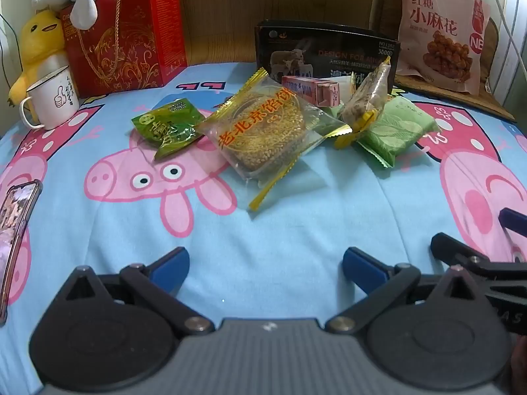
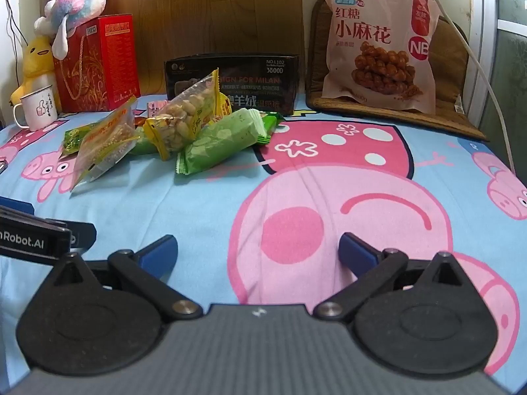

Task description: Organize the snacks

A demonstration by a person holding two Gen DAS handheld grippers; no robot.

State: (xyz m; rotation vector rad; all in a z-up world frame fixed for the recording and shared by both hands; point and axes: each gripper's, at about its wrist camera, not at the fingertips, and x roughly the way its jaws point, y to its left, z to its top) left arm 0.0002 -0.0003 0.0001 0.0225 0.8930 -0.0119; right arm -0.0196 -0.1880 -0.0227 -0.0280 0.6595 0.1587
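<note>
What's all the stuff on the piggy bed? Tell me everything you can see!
Sesame cake packet: one, clear with yellow edges, middle of the snack pile.
Dark green snack packet: one, left of the pile.
Light green packet: one, right of the pile.
Peanut packet: one, clear and yellow, propped up on the pile.
Pink box: one, small, behind the pile.
Black box: one, at the back.
Pink snack bag: one, big, on the brown cushion.
Red gift bag: one, back left.
Mug: one, white.
Plush toys: yellow duck, pastel one.
Phone: one, left edge.
Bedsheet: blue, pink pigs.
Left gripper: open, empty.
Right gripper: open, empty.
</note>
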